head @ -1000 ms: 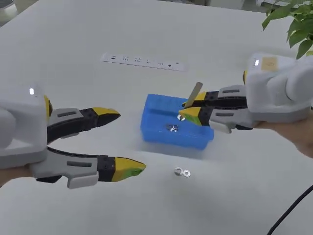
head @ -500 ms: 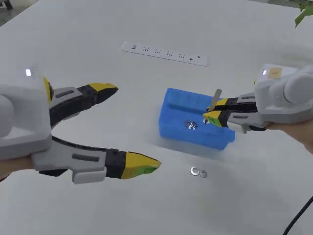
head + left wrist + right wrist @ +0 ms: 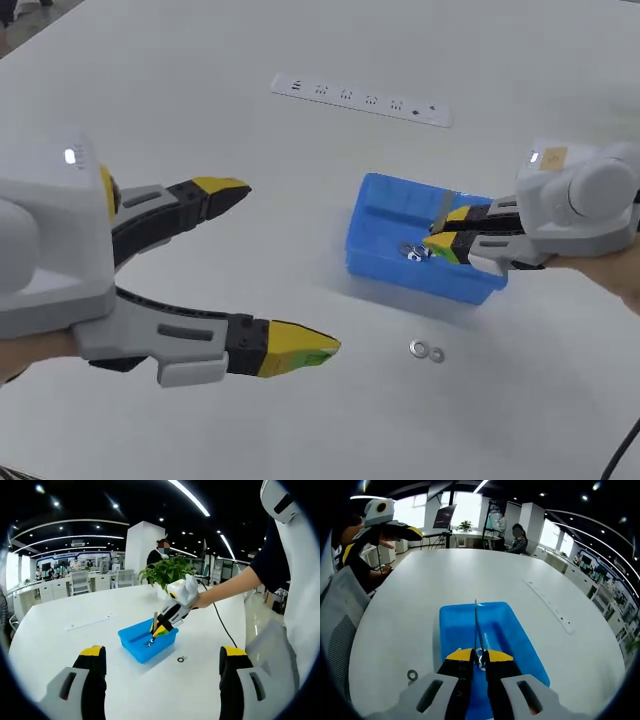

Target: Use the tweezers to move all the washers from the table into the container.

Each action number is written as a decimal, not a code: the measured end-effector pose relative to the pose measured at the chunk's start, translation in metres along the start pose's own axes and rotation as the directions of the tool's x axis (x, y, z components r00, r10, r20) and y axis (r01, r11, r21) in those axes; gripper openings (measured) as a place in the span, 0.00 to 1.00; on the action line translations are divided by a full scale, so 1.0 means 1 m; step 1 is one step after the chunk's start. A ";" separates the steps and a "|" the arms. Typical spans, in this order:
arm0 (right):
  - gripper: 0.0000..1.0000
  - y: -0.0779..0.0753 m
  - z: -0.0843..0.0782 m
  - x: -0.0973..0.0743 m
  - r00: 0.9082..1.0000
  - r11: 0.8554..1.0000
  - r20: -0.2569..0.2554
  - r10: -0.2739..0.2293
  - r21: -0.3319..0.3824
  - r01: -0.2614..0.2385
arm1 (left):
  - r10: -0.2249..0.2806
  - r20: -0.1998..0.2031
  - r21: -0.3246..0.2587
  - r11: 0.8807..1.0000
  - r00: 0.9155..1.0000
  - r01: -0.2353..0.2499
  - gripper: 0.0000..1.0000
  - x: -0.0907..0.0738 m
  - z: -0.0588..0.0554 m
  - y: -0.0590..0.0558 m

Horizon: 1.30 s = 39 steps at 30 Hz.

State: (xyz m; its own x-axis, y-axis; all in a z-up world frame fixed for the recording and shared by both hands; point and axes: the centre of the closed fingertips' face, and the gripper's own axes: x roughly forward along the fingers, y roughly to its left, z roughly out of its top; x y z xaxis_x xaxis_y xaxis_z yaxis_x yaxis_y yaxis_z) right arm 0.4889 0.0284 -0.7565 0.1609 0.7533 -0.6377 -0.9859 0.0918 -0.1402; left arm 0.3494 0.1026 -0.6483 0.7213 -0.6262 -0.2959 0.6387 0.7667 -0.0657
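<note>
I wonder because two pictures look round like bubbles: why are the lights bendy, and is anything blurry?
Left gripper view: the fisheye lens bends the ceiling light strips and the white table. Right gripper view: same bulge, glaring windows, yet the thin metal tweezers look sharp. Head view: straight lines, soft even light, a faint shadow by the blue plastic container.

I am holding my left gripper out low on my left side, its jaws spread wide apart. I am holding my right gripper forward on an outstretched arm, its jaws pinching nearly together on the tweezers.
</note>
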 end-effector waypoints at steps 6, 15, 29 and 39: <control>0.10 0.002 -0.001 0.003 1.000 1.000 -0.003 0.005 0.001 -0.005 | 0.008 -0.014 0.010 1.000 1.000 -0.007 0.99 -0.004 -0.002 0.005; 0.11 0.001 -0.001 0.001 1.000 1.000 -0.005 -0.004 0.004 0.004 | 0.001 -0.023 0.008 1.000 1.000 -0.001 0.99 -0.005 -0.004 0.002; 0.09 -0.003 0.006 -0.014 0.999 0.999 0.026 -0.031 0.036 0.030 | 0.071 0.119 -0.075 0.995 0.990 -0.062 0.90 0.002 0.031 0.029; 0.09 0.008 0.011 -0.015 1.000 1.000 0.009 -0.006 -0.025 0.006 | -0.036 0.090 0.029 0.999 0.995 0.033 0.84 0.058 0.054 0.027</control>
State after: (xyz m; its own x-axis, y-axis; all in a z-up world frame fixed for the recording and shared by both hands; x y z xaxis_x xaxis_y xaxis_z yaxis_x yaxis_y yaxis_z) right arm 0.4780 0.0247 -0.7400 0.1660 0.7587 -0.6300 -0.9834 0.0798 -0.1630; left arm 0.4228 0.0791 -0.6159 0.7193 -0.6633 -0.2064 0.6697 0.7411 -0.0475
